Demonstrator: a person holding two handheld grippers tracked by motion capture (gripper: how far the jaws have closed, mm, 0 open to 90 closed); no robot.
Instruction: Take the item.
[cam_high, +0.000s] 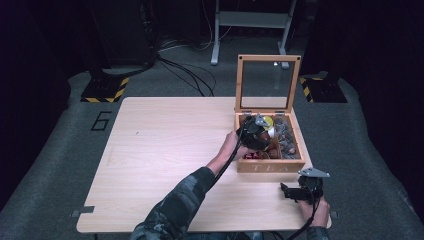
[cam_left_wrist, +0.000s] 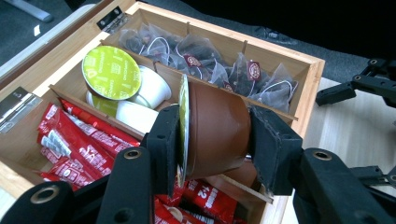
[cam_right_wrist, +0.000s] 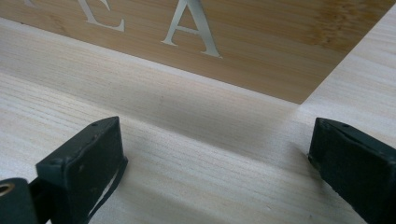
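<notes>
A brown plastic capsule (cam_left_wrist: 219, 133) is pinched sideways between the left gripper (cam_left_wrist: 215, 149) jaws, above the open wooden tea box (cam_left_wrist: 312, 88). The right gripper (cam_right_wrist: 215, 168) jaws are spread over the pale wooden table (cam_right_wrist: 201, 154).

My table — pale wood

The light wooden table (cam_high: 165, 160) carries one thing before me — the open wooden tea box (cam_high: 270, 165), at its right side.

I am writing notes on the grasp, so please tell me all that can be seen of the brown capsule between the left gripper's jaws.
The brown capsule is a small tapered cup, glossy like plastic, with a green foil lid on its wide end. It lies on its side, held above the open wooden tea box. The left gripper is shut on it: one jaw presses the lid, the other the narrow base. Below it lie red sachets; beside it rest white capsules with green lids.
</notes>
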